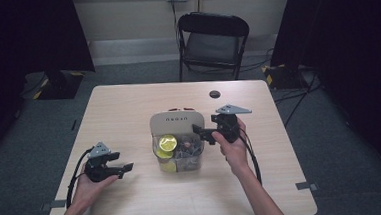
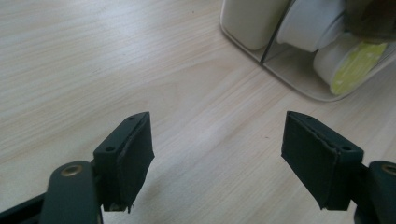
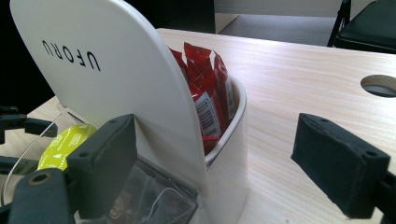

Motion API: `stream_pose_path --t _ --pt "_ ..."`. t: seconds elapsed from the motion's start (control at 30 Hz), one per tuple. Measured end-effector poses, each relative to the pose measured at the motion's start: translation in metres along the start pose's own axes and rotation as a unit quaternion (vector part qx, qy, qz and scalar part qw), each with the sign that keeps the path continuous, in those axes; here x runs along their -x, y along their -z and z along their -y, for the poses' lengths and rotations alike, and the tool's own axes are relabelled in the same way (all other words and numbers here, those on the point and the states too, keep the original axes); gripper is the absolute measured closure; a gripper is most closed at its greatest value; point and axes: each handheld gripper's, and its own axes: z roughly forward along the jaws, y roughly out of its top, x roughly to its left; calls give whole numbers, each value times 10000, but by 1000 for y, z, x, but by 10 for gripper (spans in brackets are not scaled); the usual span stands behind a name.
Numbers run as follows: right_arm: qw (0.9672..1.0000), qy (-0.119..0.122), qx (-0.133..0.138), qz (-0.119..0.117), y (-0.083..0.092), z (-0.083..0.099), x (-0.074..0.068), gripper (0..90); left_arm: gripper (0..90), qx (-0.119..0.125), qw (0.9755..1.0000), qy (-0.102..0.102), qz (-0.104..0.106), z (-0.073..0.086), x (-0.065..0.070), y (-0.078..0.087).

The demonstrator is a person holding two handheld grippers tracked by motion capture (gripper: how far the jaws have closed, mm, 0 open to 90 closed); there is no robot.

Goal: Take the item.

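High view: left tongs (image 1: 124,168) open over the counter (image 1: 128,106), organizer box (image 1: 176,138) to their right; right tongs (image 1: 201,132) at the box's right edge | Left gripper view: jaws apart, nothing between them, box ahead-right | Right gripper view: jaws apart, straddling the box wall without pressing on it, red sachets (image 3: 208,93) inside.

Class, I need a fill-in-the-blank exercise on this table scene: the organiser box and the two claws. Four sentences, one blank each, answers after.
1. The packets behind the white organiser divider are ____.
2. The left claw has open jaws over bare ____.
3. The word on the divider reads ____.
4. Beyond the table stands a black folding ____.

Answers: red; table; UFORU; chair
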Motion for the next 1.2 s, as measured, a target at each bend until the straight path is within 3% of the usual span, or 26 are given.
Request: stream_pose_path --t 0.2,0.37,0.43,0.63,0.73,0.8,0.83,0.93,1.2 --pt "10000 11 -45 -44 -1 -1 2 122 251 141 9998 47 155 -4 9 7" --pt "10000 57 -62 -34 0 -1 2 122 253 292 9990 -63 325 -14 20 9" --pt "10000 68 -57 -26 0 -2 2 122 301 306 9984 -138 464 -18 24 10" --pt "9999 50 -80 -65 -2 -2 3 115 312 339 9982 -168 475 -27 32 9" --pt "9999 40 -97 -67 -2 -2 3 112 322 479 9971 -179 558 -34 36 11" --pt "9999 39 -117 -77 -2 -3 3 110 331 540 9971 -259 469 -37 40 12" --pt "9999 39 -120 -80 -2 -3 3 110 332 638 9964 -251 495 -38 42 13" --pt "9999 38 -114 -92 -2 -3 3 110 352 569 9963 -345 549 -42 45 14" --pt "9999 36 -116 -103 -2 -3 3 108 376 743 9933 -458 757 -60 54 14"
